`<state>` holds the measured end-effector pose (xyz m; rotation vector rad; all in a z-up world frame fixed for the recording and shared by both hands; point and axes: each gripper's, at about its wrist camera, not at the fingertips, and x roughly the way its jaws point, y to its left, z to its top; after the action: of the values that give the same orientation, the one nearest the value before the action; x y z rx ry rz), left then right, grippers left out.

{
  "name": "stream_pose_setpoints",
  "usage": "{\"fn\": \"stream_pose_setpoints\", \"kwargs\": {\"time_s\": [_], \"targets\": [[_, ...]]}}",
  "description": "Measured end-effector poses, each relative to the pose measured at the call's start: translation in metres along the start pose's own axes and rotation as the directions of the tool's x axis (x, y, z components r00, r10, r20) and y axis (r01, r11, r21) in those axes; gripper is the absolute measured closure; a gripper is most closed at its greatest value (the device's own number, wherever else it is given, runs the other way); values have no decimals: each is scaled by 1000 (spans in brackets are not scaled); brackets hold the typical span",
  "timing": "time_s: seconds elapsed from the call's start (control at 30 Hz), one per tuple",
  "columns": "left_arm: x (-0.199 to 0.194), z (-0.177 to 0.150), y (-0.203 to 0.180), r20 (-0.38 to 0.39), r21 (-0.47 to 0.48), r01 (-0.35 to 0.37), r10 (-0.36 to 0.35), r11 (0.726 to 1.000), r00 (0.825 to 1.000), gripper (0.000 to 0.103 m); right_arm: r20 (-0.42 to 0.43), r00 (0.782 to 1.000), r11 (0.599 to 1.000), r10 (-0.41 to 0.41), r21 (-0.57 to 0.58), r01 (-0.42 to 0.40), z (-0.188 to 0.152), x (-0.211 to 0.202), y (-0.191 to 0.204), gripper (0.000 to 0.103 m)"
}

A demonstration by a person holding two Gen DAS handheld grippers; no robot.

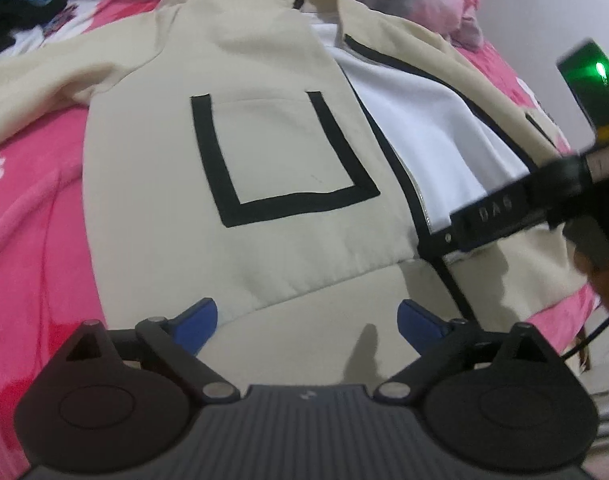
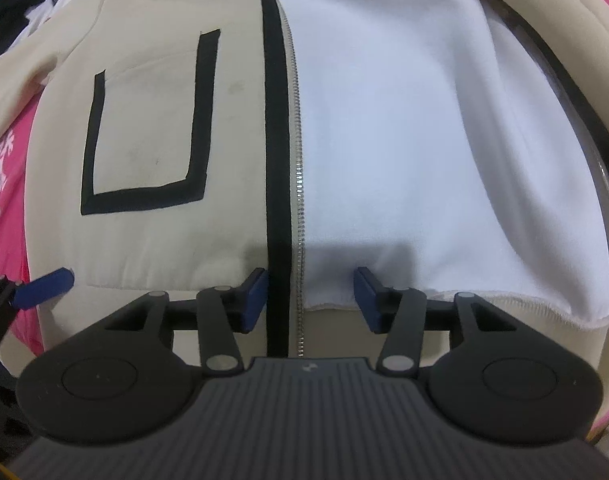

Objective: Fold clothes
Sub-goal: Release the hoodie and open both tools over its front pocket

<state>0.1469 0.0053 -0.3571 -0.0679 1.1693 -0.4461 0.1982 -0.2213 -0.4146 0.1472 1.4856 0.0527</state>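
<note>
Even indoor light falls from above; my grippers cast soft grey shadows on the cream jacket point(image 1: 296, 240). My fisheye lenses bow both pictures hard at their edges. My right gripper point(image 1: 504, 208) smears with motion blur, its green lamp point(image 1: 598, 68) flaring.

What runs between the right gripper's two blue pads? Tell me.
In the right wrist view, the jacket's black trim strip and silver zipper run between the right gripper's open pads, with white lining alongside.
</note>
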Motion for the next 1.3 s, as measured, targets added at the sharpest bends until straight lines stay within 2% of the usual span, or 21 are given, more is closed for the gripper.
{"fn": "stream_pose_setpoints", "kwargs": {"time_s": [0.2, 0.3, 0.47, 0.5, 0.63, 0.97, 1.13, 1.3], "targets": [[-5, -1, 18, 22, -66, 58, -57, 996, 998, 4, 96, 993, 997, -74, 23, 72, 23, -19, 8, 51], [-5, -1, 27, 27, -99, 72, -69, 993, 997, 4, 57, 995, 994, -81, 73, 76, 34, -5, 5, 49], [-2, -1, 39, 35, -145, 125, -122, 982, 992, 1, 58, 992, 990, -108, 94, 102, 31, 7, 4, 30], [-2, 0, 40, 34, -151, 131, -127, 980, 991, 0, 53, 992, 990, -110, 92, 105, 31, 8, 4, 21], [-1, 0, 42, 32, -172, 138, -135, 975, 990, 0, 27, 993, 990, -113, 88, 110, 31, 10, 3, 13], [2, 1, 42, 25, -161, 143, -141, 977, 990, 0, -11, 985, 977, -171, 123, 171, 32, 11, -1, 4], [3, 0, 42, 30, -158, 152, -149, 976, 988, 0, -22, 974, 970, -223, 95, 224, 31, 8, 6, 2], [3, 1, 42, 30, -170, 155, -152, 973, 988, 0, 50, 966, 966, -254, 56, 251, 32, -16, 18, 2]]}}
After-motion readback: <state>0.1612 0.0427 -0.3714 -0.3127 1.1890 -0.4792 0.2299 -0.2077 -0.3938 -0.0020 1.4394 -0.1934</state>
